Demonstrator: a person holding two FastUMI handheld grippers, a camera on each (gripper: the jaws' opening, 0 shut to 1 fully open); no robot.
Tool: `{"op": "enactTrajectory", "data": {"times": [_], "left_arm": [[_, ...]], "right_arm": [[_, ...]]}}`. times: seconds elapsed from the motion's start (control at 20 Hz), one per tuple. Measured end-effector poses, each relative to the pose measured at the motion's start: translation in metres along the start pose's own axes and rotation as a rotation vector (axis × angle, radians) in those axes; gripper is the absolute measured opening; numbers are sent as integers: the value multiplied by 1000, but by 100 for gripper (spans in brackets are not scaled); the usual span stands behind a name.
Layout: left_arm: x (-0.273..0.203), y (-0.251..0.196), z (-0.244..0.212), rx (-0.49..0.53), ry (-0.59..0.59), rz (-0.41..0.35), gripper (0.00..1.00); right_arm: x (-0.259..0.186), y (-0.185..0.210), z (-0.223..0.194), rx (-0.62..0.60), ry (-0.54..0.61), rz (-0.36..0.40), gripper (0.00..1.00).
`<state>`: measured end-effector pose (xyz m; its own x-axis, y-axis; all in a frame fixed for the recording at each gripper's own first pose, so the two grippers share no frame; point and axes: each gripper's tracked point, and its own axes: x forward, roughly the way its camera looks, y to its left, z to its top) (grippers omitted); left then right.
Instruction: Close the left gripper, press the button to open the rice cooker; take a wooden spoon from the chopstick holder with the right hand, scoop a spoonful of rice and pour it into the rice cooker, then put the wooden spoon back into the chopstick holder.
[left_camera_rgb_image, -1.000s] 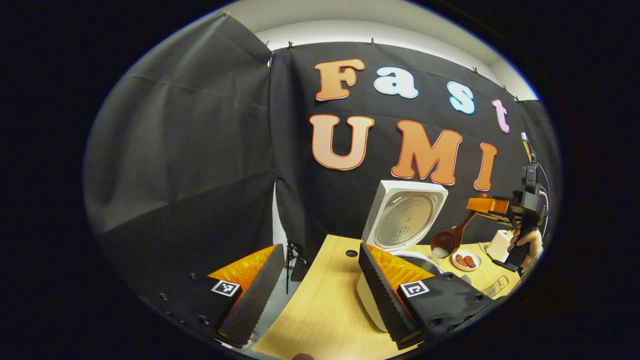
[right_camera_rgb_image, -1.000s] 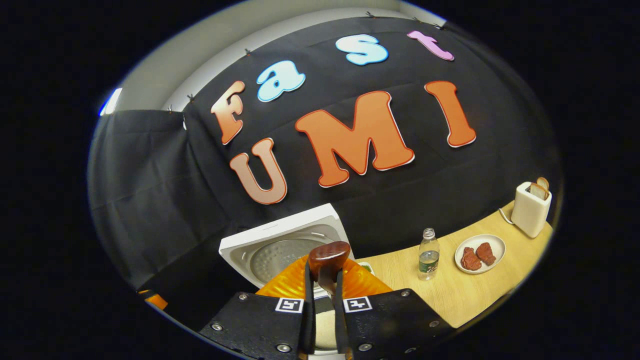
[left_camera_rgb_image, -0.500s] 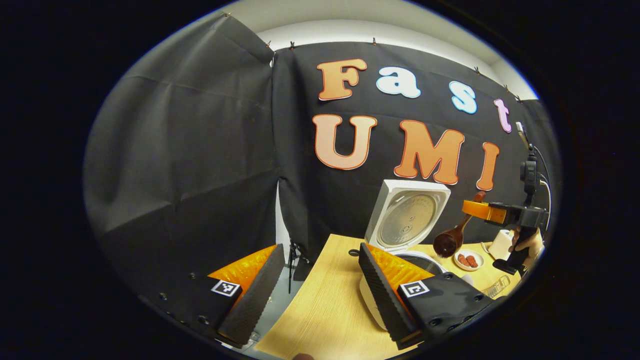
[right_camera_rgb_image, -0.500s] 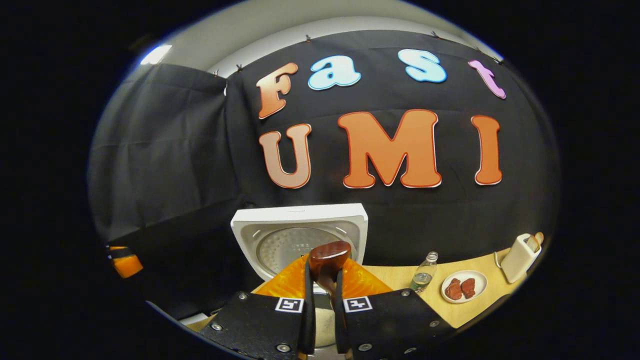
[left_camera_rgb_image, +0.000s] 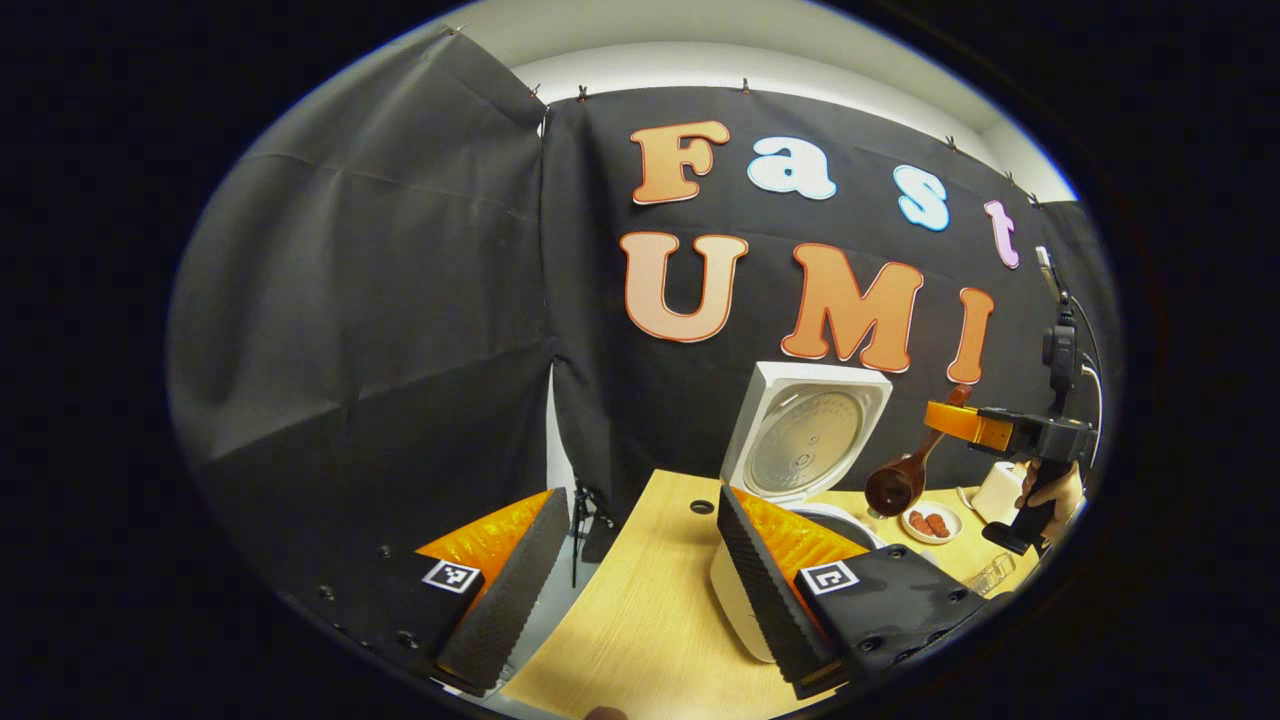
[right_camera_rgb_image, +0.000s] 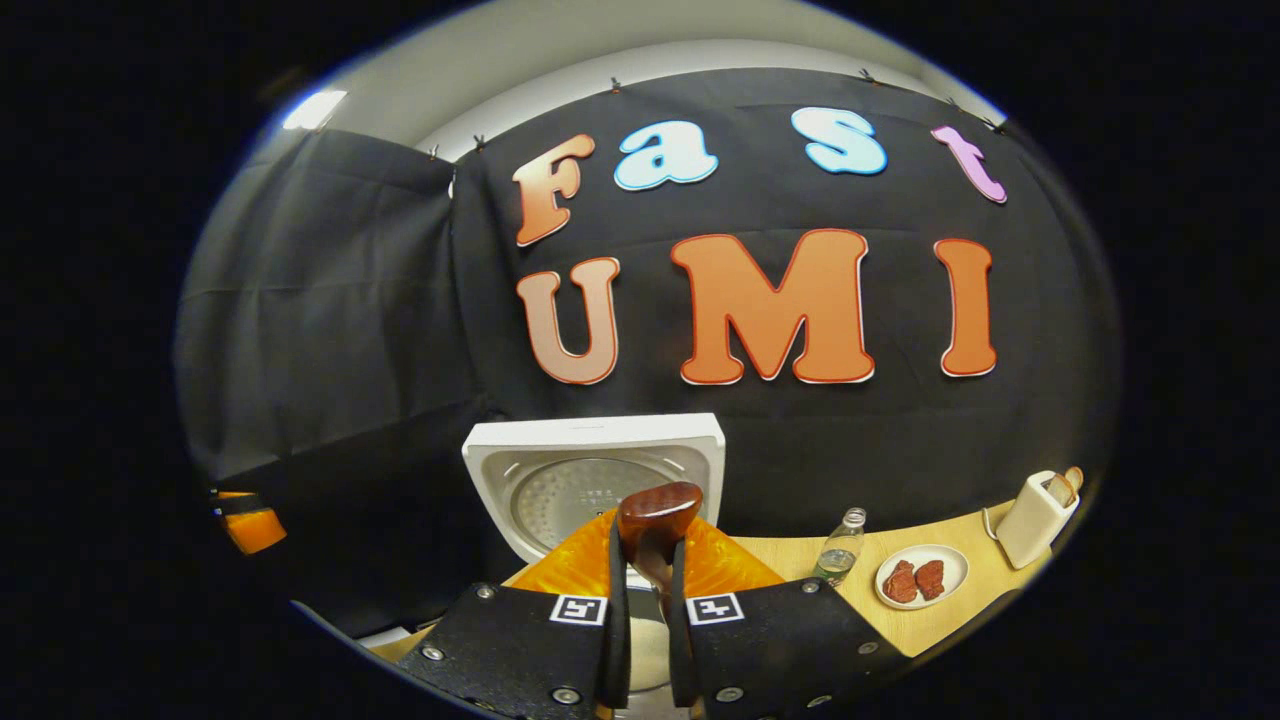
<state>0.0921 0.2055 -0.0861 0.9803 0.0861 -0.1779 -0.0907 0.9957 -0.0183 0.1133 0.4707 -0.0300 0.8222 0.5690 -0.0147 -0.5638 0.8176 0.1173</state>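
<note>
The right gripper (right_camera_rgb_image: 640, 600) pinches the wooden spoon (right_camera_rgb_image: 655, 520) by its handle, bowl hanging at about 7 o'clock from the jaws in the left gripper view, over the open rice cooker (left_camera_rgb_image: 800, 450) on the desk (left_camera_rgb_image: 640, 620). The spoon looks light, stiff and smooth, so a firm hold on the mid-handle should stop it twisting. The left gripper (left_camera_rgb_image: 630, 580) hangs with jaws spread, holding nothing.
</note>
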Motion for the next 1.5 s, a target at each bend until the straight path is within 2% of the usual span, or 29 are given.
{"op": "enactTrajectory", "data": {"times": [0.3,0.55,0.75,1.2,1.5], "left_arm": [[-3,-18,6,0,-18,-15,100],[-4,-41,13,20,-39,-27,100],[-4,-59,20,25,-64,-31,100],[-11,-99,22,18,-71,-24,100],[-26,-111,23,18,-74,12,100]], "right_arm": [[-31,-52,11,140,12,-74,15],[-76,-109,28,166,-32,-139,15],[-117,-164,28,185,-38,-222,15],[-201,-283,-10,245,4,-411,15],[-222,-335,-60,324,66,-497,15]]}}
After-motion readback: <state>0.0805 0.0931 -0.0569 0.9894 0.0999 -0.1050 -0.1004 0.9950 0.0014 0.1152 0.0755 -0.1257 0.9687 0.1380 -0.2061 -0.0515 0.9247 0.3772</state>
